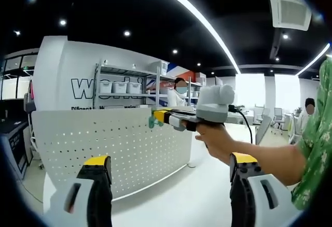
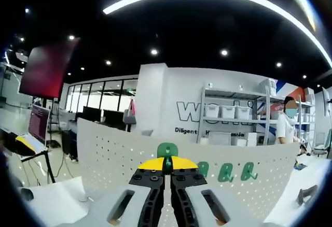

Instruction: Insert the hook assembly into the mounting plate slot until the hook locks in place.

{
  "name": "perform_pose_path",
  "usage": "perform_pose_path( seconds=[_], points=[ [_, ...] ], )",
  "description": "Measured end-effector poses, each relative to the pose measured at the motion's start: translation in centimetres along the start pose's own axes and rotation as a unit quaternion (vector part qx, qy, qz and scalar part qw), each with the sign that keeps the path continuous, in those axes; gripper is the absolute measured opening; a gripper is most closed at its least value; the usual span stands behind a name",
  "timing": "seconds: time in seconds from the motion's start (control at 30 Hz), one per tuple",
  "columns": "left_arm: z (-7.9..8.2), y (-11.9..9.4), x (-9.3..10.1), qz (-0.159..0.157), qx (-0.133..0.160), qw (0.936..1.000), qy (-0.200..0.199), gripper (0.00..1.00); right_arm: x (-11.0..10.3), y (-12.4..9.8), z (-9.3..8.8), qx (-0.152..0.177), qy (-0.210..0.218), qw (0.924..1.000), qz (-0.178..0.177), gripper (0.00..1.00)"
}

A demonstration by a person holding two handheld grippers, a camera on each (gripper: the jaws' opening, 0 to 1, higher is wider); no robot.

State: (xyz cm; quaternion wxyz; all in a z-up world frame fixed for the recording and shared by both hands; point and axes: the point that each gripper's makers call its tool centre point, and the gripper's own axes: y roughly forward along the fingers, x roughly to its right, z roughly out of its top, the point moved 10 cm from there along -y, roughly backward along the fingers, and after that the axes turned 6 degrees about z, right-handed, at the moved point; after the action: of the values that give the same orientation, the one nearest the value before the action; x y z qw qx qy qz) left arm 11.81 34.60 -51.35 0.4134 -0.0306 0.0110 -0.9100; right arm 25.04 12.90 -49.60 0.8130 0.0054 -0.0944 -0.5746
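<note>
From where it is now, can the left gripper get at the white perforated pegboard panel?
Probably yes. The left gripper is open, holds nothing, and faces the white perforated pegboard panel with nothing between them. The right gripper, holding a green hook, works higher up by the top edge.

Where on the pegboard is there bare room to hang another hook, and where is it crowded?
The pegboard is bare left of the right gripper, which is shut on a green hook. Right of it, three green hooks crowd the board. In the left gripper view, the panel is bare below the top edge.
</note>
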Motion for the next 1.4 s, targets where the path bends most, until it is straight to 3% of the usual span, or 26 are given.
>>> perform_pose_path(
  seconds=[0.5,1.4],
  points=[
    [-0.4,0.2,-1.0,0.002,-0.007,1.0000,-0.004,0.96,0.8,3.2,-1.8,-0.010,0.020,0.9996,-0.020,0.01],
    [-1.4,0.9,-2.3,0.000,-0.018,0.9997,-0.017,0.95,0.8,5.2,-3.5,-0.009,0.022,0.9989,-0.041,0.01]
  ],
)
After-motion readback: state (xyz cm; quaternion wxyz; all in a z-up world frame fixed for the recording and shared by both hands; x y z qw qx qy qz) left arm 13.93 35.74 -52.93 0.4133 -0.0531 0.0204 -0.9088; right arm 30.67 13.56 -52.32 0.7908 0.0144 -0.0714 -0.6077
